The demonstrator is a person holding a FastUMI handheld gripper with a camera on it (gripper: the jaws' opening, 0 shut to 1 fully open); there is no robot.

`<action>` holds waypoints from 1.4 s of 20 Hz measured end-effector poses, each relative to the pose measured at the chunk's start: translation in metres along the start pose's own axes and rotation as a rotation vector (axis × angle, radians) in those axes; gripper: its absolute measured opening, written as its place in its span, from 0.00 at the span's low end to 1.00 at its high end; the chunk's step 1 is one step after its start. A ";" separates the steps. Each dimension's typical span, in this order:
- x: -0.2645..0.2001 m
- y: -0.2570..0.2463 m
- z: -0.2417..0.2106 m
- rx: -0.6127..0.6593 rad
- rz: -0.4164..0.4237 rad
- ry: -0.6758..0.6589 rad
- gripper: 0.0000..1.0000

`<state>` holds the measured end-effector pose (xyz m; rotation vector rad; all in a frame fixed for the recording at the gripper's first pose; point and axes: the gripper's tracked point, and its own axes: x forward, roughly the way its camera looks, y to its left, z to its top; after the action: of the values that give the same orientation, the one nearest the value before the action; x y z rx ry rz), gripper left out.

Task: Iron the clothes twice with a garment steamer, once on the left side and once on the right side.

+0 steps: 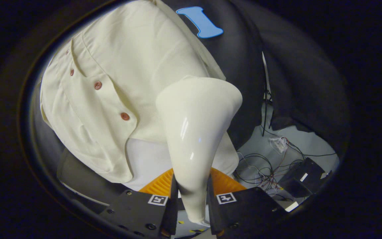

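- The gripper (pixel 191 192) points at a cream shirt (pixel 124 73) on the booth's black cloth wall (pixel 297 76), its fingers (pixel 170 205) rising from below and tilted a little, so the whole scene leans.
- Both fingers press the narrow handle of a glossy cream steamer (pixel 194 132), one on each flank; the jaws pinch it just above its lower end.
- The steamer's long axis runs straight ahead from the fingers, with the handle between them and the wide flared head farthest away.
- The head faces the shirt's right part and overlaps the cloth there; whether it touches the fabric cannot be told.
- The shirt hangs with its button placket (pixel 111 99) to the left of the steamer, where four reddish buttons (pixel 97 85) run in a slanted row.
- A white underlayer (pixel 148 162) shows below the shirt's hem, just left of the handle.
- An orange ribbed part (pixel 225 182) sits directly behind the fingers, on either side of the handle.
- On the pale floor (pixel 313 142) to the right lie tangled wires (pixel 264 169) and a black box (pixel 302 174), well apart from the steamer.
- Each finger block carries a square black-and-white marker (pixel 226 198) near the handle.
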<state>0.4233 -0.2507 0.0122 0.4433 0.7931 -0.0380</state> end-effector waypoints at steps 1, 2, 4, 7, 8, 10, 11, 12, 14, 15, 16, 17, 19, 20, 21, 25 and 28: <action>0.000 -0.006 -0.004 0.004 -0.003 0.004 0.39; 0.002 -0.009 -0.006 0.012 -0.002 0.004 0.39; 0.004 -0.012 -0.011 0.020 0.003 0.007 0.39; 0.006 -0.016 -0.022 0.017 0.004 0.013 0.39; 0.007 -0.015 -0.026 0.009 0.008 0.018 0.39; 0.007 -0.011 -0.035 -0.018 0.023 0.022 0.39; 0.006 -0.008 -0.038 -0.027 0.029 0.021 0.39; 0.004 -0.005 -0.041 -0.036 0.039 0.017 0.39; -0.005 0.008 -0.045 -0.045 0.057 0.010 0.39; -0.010 0.013 -0.045 -0.050 0.063 0.006 0.39; -0.016 0.018 -0.045 -0.053 0.064 0.001 0.39; -0.024 0.023 -0.045 -0.059 0.068 -0.005 0.39; -0.040 0.036 -0.044 -0.070 0.076 -0.023 0.39; -0.049 0.042 -0.044 -0.075 0.080 -0.030 0.39; -0.058 0.047 -0.045 -0.081 0.083 -0.034 0.39; -0.094 0.072 -0.048 -0.094 0.100 -0.073 0.39; -0.120 0.091 -0.050 -0.089 0.109 -0.114 0.39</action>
<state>0.3221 -0.1635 0.0990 0.3963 0.6546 0.0727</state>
